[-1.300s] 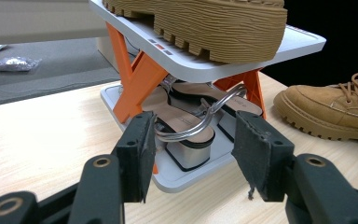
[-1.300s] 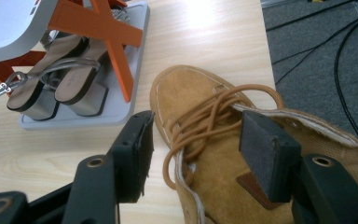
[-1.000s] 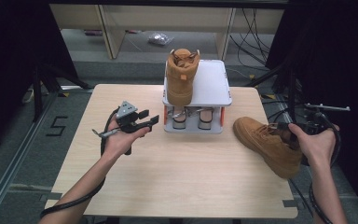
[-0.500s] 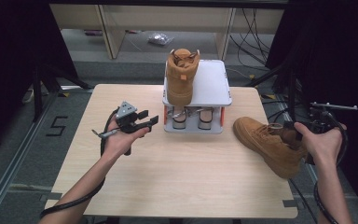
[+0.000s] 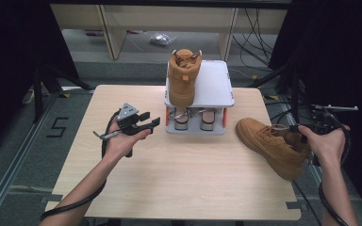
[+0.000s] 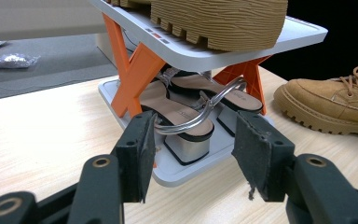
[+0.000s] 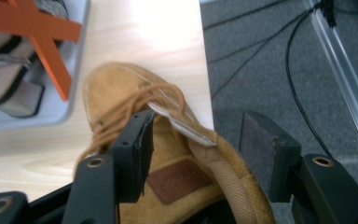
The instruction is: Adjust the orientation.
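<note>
A tan lace-up boot [image 5: 268,141] lies at the table's right edge, toe on the wood and heel out past the edge. My right gripper [image 5: 298,134] is shut on its padded collar [image 7: 223,172], one jaw inside the opening and one outside. A matching boot [image 5: 183,77] stands on the top shelf of a white rack [image 5: 214,82] with orange legs [image 6: 135,70]. A pair of silver-strapped sandals [image 6: 182,116] sits on the rack's lower shelf. My left gripper [image 5: 150,120] hovers open and empty over the table, pointing at the sandals [image 5: 193,117]. Its jaws [image 6: 191,154] stand just short of the rack.
The wooden table [image 5: 169,183] has bare room in front and at the left. Cables [image 5: 283,28] and dark drapes run along the right side beyond the table edge. A shelf frame [image 5: 108,28] and a plastic bag [image 5: 162,38] are on the floor behind.
The right hand has shifted slightly to the right at the boot's collar. The boot and the left gripper stay where they were.
</note>
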### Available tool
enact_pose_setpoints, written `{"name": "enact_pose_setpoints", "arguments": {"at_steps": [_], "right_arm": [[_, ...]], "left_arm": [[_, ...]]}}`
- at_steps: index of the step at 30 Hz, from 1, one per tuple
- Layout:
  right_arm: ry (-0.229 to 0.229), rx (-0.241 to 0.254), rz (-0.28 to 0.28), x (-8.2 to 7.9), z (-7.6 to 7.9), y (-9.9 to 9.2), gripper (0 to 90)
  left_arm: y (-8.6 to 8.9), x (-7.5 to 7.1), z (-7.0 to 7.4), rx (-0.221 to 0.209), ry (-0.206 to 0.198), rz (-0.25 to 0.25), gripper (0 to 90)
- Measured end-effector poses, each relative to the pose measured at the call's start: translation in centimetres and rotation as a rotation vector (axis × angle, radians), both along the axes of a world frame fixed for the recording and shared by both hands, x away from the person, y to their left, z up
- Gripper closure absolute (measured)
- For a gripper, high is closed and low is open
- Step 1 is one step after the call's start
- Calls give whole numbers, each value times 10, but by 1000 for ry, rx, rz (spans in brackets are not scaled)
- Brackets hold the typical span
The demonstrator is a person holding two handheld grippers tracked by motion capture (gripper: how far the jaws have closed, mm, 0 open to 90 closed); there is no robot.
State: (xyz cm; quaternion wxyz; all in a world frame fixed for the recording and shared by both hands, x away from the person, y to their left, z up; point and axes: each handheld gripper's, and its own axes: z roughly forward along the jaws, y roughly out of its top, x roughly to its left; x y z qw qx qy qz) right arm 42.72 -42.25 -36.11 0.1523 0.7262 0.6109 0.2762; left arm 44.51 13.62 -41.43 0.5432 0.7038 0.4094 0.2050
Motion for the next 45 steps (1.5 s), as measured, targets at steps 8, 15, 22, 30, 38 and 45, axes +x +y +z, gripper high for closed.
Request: {"name": "enact_pose_setpoints", "arguments": {"at_steps": [8,15,22,30,38,45], "right_arm": [[62,-37,41,10,-15,-3,453],[168,-78,112,20,-27,-6,482],[218,-83,106,24,-37,1,614],[256,-91,192,23,-33,1,749],[271,-58,155,21,-34,2,714],[259,-74,198,22,-36,-1,768]], "left_arm": [[0,0,-3,5,5,-1,473],[1,-1,-5,6,10,4,474],[2,-1,-7,9,16,5,474],[0,-1,-7,6,16,3,473],[-1,-1,-8,7,16,0,474],[0,0,-9,13,20,1,473]]}}
